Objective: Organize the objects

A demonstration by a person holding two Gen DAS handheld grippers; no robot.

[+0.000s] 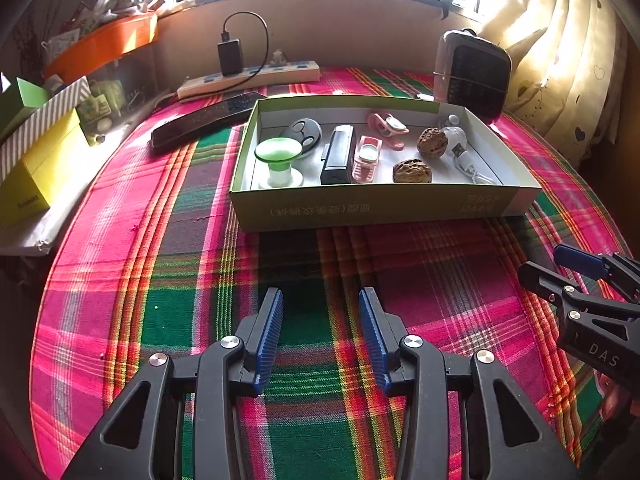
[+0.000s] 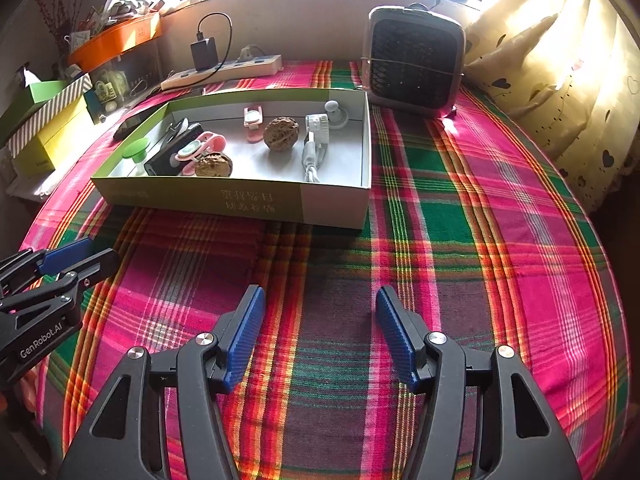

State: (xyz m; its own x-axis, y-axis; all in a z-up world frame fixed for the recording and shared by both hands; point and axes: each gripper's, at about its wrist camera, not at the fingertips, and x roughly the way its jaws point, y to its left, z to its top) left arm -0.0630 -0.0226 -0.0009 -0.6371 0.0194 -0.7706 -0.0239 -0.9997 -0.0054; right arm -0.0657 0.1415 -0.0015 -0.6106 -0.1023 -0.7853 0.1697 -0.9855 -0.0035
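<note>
A shallow green-and-white cardboard box [image 1: 384, 204] [image 2: 240, 200] stands on the plaid tablecloth, ahead of both grippers. Inside lie a green-topped stand [image 1: 278, 160] [image 2: 136, 150], a black case [image 1: 339, 154], two pink clips [image 1: 366, 158] [image 1: 388, 128], two walnuts [image 1: 412, 171] [image 1: 432, 142] [image 2: 281, 133] and a white cable [image 1: 466, 162] [image 2: 314, 156]. My left gripper [image 1: 321, 300] hovers open over bare cloth, nothing between its blue pads. My right gripper [image 2: 320, 300] is open too and holds nothing. Each gripper shows at the edge of the other's view [image 1: 560, 264] [image 2: 88, 256].
A dark remote [image 1: 208, 120] lies left of the box. Behind it are a power strip [image 1: 248, 78] with a black charger and a small heater [image 1: 472, 72] [image 2: 416, 60]. Yellow and striped boxes [image 1: 36, 160] crowd the left edge. A curtain [image 2: 560, 80] hangs at right.
</note>
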